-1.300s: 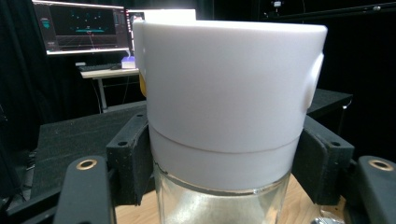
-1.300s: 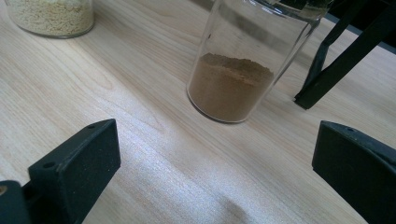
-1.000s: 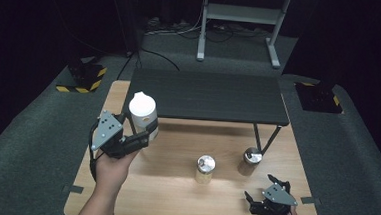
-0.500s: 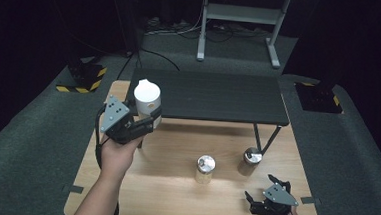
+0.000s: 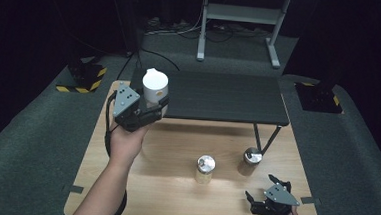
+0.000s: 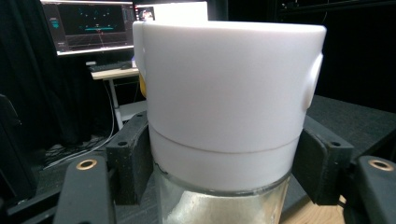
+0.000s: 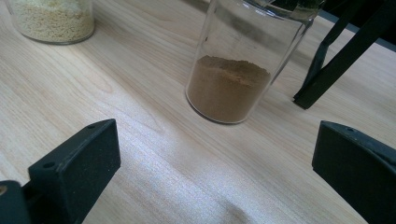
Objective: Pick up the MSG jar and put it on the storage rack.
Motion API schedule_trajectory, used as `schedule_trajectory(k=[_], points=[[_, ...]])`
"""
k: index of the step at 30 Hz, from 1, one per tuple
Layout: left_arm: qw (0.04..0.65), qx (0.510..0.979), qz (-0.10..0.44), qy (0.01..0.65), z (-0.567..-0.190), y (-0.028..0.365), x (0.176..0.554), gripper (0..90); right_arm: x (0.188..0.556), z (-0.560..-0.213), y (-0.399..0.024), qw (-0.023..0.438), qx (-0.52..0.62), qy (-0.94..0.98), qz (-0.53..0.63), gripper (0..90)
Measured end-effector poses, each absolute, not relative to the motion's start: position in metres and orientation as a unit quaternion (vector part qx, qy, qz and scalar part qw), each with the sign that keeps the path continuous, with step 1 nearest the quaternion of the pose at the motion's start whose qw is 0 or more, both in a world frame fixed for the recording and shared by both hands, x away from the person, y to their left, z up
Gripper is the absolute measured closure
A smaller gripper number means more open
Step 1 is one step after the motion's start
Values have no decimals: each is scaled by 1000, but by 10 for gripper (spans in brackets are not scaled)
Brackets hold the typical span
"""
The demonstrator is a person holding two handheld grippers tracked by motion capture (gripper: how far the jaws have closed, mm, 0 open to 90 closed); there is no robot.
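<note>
Clearly the left gripper (image 5: 150,112) has its jaws clamped on the white-lidded glass jar (image 5: 155,88), one black pad on each side where the white lid meets the glass. In the left gripper view the jar (image 6: 229,107) stands upright between the jaws, its lid rising well above them and its glass body dropping below them out of frame. In the high view the jar is held off the wooden table (image 5: 176,151), at the near left corner of the black raised shelf (image 5: 224,97).

As a judgement, this jar will handle as a stiff, fairly heavy and breakable thing: glass walls, smooth and likely slippery under hard pads, with a bulky plastic lid that makes it top-heavy. The present hold straddles the lid's lower rim, which may give a small ledge against slipping; a hold lower on the glass would sit nearer the weight but on a slicker surface. It should stay upright and be set down gently.

The right gripper (image 5: 265,205) rests low at the table's near right edge with its jaws wide apart and nothing between them. Ahead of those jaws stands a glass jar of brown powder (image 7: 240,65), apart from both, and farther off to their left a jar of pale grains (image 7: 51,18).
</note>
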State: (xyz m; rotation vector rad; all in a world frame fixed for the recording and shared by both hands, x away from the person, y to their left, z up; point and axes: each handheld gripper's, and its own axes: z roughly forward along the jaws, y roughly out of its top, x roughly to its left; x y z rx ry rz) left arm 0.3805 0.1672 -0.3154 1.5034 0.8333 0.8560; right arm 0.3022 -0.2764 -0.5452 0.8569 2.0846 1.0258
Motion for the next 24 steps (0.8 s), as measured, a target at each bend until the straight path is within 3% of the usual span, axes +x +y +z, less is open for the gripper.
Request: schedule_trajectory(k=[24], points=[[570,639,359,370,-314,148,415,305,302,-545,-276,326,322,797,392,0]])
